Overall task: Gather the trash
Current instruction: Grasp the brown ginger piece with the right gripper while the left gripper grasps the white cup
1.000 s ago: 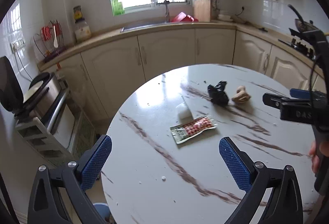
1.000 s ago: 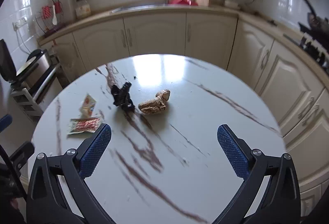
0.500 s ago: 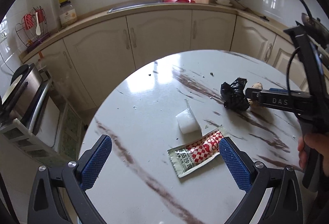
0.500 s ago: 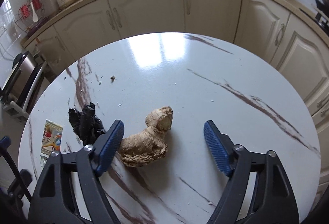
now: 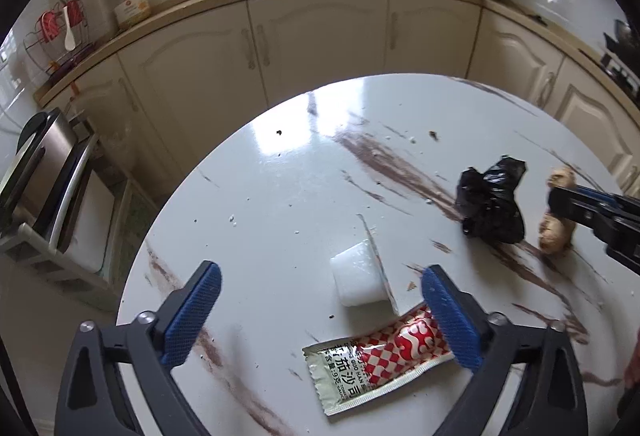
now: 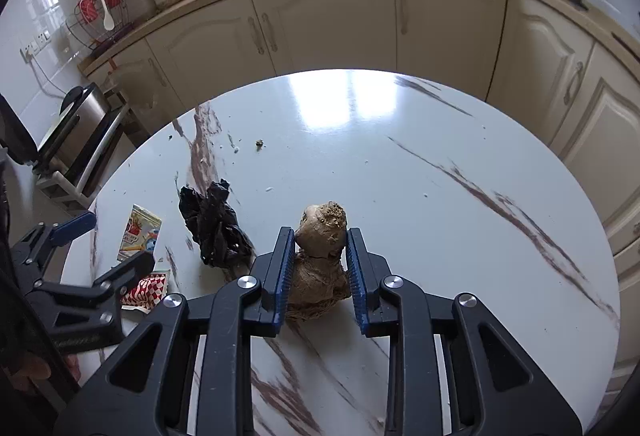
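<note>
On the round marble table [image 5: 280, 196] lie a red-and-white sauce packet [image 5: 380, 360], a small white cup [image 5: 360, 276], a crumpled black bag [image 5: 492, 204] and a brown ginger piece [image 5: 556, 228]. My left gripper [image 5: 320, 316] hangs over the packet and the cup. Its jaws are wide and closing, touching neither. My right gripper [image 6: 318, 268] has its jaws closing on the ginger piece [image 6: 320, 256], and both blue pads meet its sides. The right wrist view also shows the black bag [image 6: 216, 228], the cup's printed lid [image 6: 140, 232], the packet [image 6: 152, 288] and the left gripper [image 6: 108, 246].
Cream cabinets [image 6: 320, 24] and a counter with a sink run behind the table [image 6: 400, 176]. A steel appliance on a rack [image 5: 40, 188] stands off the table's left edge. Crumbs [image 6: 259, 143] dot the far side. A hand [image 6: 24, 368] holds the left gripper.
The left gripper swept in over the packet and cup, its jaws narrowing slightly. The right gripper came down around the ginger piece and closed from wide open to its sides.
</note>
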`<state>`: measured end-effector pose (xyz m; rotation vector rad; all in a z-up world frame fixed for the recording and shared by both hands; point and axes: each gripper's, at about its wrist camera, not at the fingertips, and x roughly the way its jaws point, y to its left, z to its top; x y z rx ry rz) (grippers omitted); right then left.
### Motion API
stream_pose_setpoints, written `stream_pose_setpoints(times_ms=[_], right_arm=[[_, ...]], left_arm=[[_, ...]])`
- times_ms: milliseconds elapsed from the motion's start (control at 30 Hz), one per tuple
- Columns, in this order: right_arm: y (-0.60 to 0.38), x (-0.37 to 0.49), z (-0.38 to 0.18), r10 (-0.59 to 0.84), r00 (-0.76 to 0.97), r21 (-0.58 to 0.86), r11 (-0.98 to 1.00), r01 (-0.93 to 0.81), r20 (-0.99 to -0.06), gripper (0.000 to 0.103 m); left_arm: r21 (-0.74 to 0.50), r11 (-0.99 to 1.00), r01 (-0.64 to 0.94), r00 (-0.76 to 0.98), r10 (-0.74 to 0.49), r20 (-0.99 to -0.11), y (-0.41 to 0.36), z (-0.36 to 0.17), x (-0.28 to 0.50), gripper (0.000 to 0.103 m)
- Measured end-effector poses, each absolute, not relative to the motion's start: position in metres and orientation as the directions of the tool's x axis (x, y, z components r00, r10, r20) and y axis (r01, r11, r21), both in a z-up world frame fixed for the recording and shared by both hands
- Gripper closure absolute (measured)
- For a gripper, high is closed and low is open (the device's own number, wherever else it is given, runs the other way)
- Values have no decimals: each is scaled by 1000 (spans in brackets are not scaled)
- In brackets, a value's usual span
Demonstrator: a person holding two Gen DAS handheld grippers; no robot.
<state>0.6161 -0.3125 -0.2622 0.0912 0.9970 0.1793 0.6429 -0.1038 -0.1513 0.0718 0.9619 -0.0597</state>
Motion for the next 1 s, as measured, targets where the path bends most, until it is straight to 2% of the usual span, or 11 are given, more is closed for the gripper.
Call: stream_pose_setpoints(times_ms=[67, 133, 233, 367, 500, 633, 1000], right_arm=[[-314, 618, -264, 205, 526, 179, 979, -101, -825, 78], [-314, 621, -266, 210, 523, 188, 978, -95, -826, 78], [-312, 625, -269, 212, 513, 195, 977, -89, -832, 78], [-306, 631, -275, 204, 506, 191, 978, -77, -838, 74], [-302, 634, -278, 192, 504, 180, 981, -72, -842, 72], [-300, 625, -274, 185, 532, 162, 983, -89, -826, 79], [-312, 548, -225, 327, 609, 315, 940, -131, -722, 79]], left_arm=[[3, 995, 100, 550, -53, -834, -107, -157, 652, 33], [-36, 993, 113, 549, -92, -831, -108, -159, 659, 43], [-51, 988, 149, 549, -125, -826, -110, -158, 671, 80], [-75, 983, 168, 541, -156, -826, -110, -163, 683, 84], [-94, 981, 170, 551, -174, -816, -112, -166, 686, 85], [-123, 975, 183, 554, -206, -807, -115, -165, 682, 85], [-160, 949, 270, 624, -299, -722, -109, -130, 601, 85]])
